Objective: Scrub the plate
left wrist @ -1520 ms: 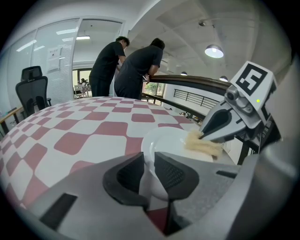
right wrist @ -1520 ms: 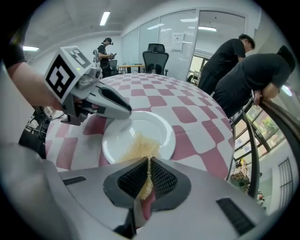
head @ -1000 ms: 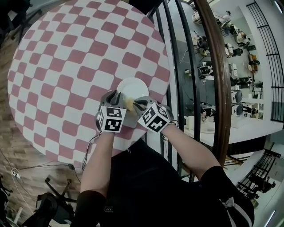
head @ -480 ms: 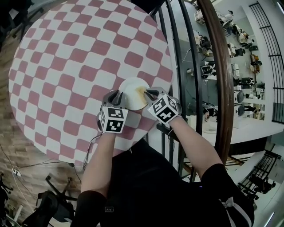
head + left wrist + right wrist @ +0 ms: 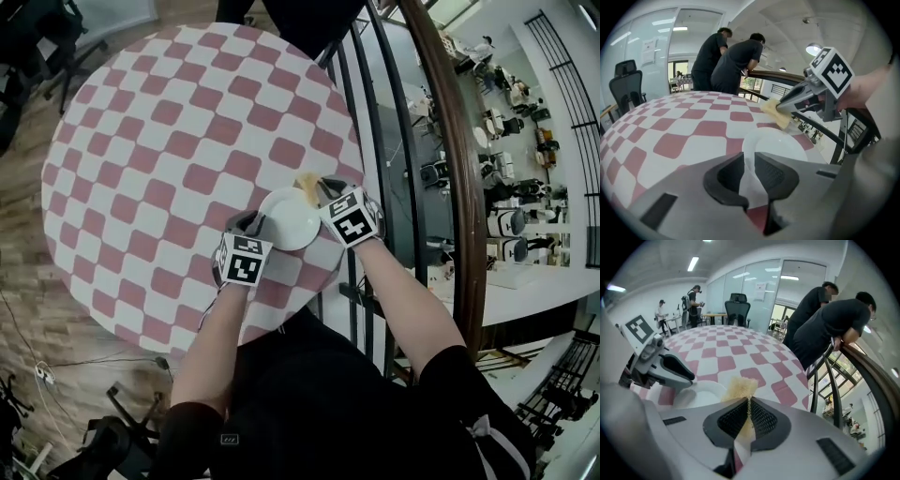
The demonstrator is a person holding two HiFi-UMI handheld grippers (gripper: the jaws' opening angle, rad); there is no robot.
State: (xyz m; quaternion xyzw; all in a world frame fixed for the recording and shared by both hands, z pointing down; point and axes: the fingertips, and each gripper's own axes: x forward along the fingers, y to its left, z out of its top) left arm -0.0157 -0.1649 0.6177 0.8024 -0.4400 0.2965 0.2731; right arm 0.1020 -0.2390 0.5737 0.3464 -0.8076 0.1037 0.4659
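Observation:
A small white plate (image 5: 289,218) lies on the red-and-white checked round table (image 5: 169,141), near its right edge. My left gripper (image 5: 251,225) is shut on the plate's near rim (image 5: 751,180). The plate (image 5: 776,145) stretches away beyond its jaws. My right gripper (image 5: 323,190) is shut on a yellow sponge (image 5: 307,185) that pokes out at the plate's far right rim. In the right gripper view the sponge (image 5: 739,389) sticks out between the jaws, over the plate's (image 5: 701,394) edge. From the left gripper view the sponge (image 5: 776,112) hangs just beyond the plate.
A black railing with a brown wooden handrail (image 5: 459,159) runs close past the table's right side, with a drop to a lower floor beyond. Two people (image 5: 829,319) lean on that rail. An office chair (image 5: 624,89) stands at the table's far side.
The right gripper has carried the sponge from the plate's near side, across its middle, to its far right rim. The left gripper has kept its hold on the plate.

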